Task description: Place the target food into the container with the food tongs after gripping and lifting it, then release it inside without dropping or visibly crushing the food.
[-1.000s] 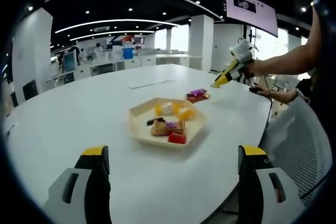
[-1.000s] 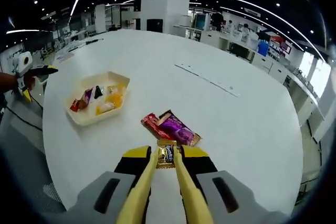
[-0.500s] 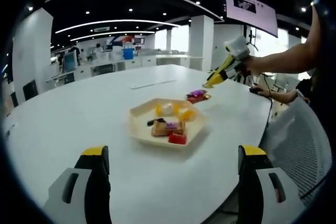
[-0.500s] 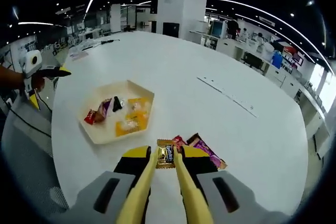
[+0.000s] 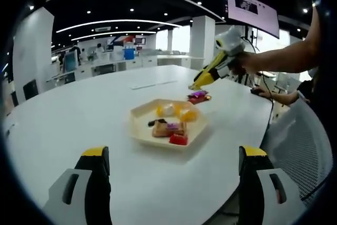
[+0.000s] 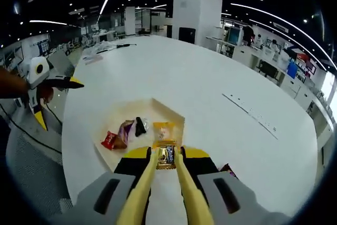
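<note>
A cream hexagonal tray sits mid-table with several wrapped snacks in it. My right gripper is shut on yellow food tongs, whose tips pinch a gold-wrapped candy above the tray's near side. In the left gripper view the tongs slant down from a person's hand toward the tray's far edge. My left gripper hangs wide open over the table's near edge, nothing between its jaws, well short of the tray.
Loose purple and red wrappers lie on the white round table just beyond the tray, a corner of them showing beside my right jaw. My left gripper shows past the table edge. Desks and pillars stand behind.
The right gripper has carried the candy in the tongs from over the loose wrappers to above the tray. The left gripper has stayed put and open.
</note>
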